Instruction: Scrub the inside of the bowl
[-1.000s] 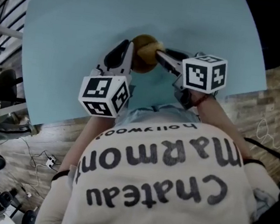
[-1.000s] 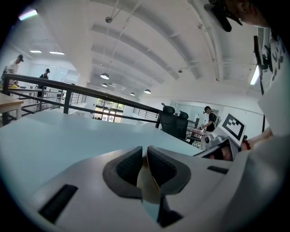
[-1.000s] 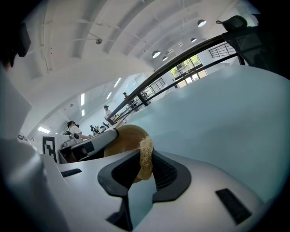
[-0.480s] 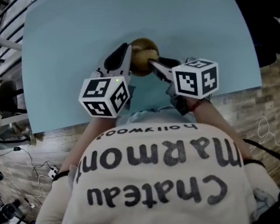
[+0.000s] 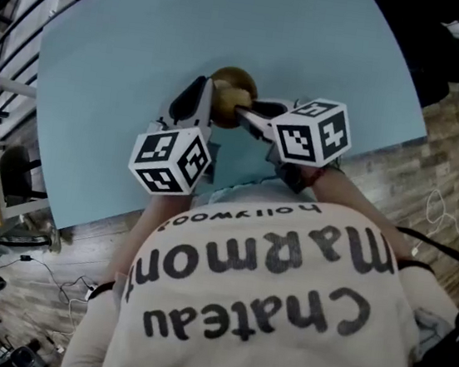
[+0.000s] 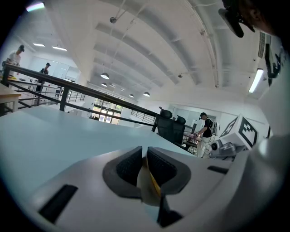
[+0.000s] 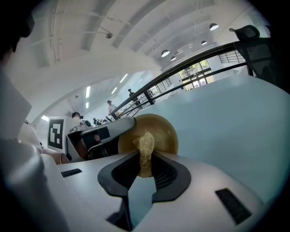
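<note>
head view steeply down over table (image 5: 129,56), gripper views low, close behind jaws, perhaps sharing bowl (image 7: 164,130)

OPERATOR BODY | torso: cream shirt (image 5: 263,309), large black lettering | left gripper (image 6: 144,156): white moulded shell, dark grey ribbed jaw pads | right gripper (image 7: 145,158): identical build | left marker cube (image 5: 171,159), right marker cube (image 5: 310,132): white faces, black square markers
</note>
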`<action>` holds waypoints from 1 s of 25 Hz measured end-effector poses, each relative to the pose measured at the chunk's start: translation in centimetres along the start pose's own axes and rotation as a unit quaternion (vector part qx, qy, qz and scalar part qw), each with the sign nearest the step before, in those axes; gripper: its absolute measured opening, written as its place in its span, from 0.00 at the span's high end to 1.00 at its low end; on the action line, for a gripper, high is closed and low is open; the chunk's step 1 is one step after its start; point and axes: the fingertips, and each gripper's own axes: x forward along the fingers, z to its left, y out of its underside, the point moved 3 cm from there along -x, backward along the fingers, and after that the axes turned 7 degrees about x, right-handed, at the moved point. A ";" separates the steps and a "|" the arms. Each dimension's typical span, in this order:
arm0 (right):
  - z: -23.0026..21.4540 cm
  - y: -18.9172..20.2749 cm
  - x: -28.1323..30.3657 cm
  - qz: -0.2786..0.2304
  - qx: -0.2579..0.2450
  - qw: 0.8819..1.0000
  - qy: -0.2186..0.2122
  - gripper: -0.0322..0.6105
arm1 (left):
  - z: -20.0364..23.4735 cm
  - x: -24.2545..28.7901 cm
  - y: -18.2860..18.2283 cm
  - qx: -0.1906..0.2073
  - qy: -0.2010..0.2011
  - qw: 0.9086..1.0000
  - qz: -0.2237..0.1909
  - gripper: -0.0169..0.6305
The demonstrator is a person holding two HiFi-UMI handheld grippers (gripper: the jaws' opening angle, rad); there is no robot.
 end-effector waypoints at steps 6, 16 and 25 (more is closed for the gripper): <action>0.9 0.0 0.1 0.002 -0.002 1.000 -0.019 0.82 | -0.2 -0.2 -0.2 0.004 0.001 1.000 -0.002 0.92; 2.3 0.6 -0.3 -0.001 -0.021 0.999 -0.030 0.82 | -0.6 -1.6 0.6 -0.015 -0.001 1.000 -0.004 0.92; 4.5 2.3 0.0 -0.012 -0.014 0.997 -0.080 0.82 | -0.3 -3.5 1.5 -0.026 -0.019 0.999 -0.004 0.92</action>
